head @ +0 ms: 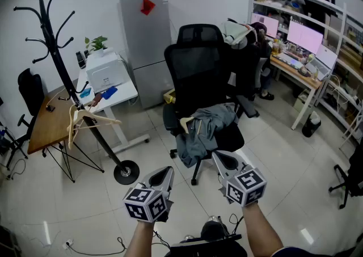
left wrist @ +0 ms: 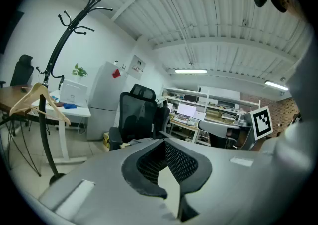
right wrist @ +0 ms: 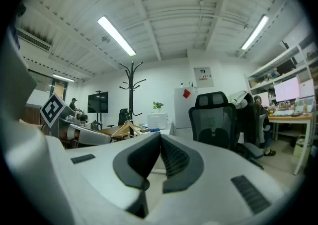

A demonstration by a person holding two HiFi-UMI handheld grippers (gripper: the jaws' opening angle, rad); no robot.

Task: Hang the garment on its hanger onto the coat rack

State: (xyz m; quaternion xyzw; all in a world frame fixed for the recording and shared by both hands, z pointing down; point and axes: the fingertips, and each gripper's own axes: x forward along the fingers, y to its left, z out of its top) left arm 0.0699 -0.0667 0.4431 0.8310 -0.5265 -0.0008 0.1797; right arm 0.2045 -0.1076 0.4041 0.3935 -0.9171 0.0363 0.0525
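Observation:
A grey garment (head: 205, 131) lies crumpled on the seat of a black office chair (head: 198, 63), with a wooden hanger (head: 189, 123) showing at its left edge. The black coat rack (head: 57, 51) stands at the left on a round base (head: 126, 172), and an empty wooden hanger (head: 85, 117) hangs on it. Both grippers are low in front of the chair, apart from the garment. My left gripper (head: 166, 172) is shut and holds nothing. My right gripper (head: 220, 158) is shut and empty too. The rack (left wrist: 54, 60) and the chair (right wrist: 213, 119) also show beyond the shut jaws.
A wooden table (head: 51, 122) and a white desk with a printer (head: 105, 71) stand behind the rack. A grey cabinet (head: 144, 40) is against the back wall. A person sits at a desk with monitors (head: 303, 37) at the back right. Another black chair (head: 351, 176) is at the far right.

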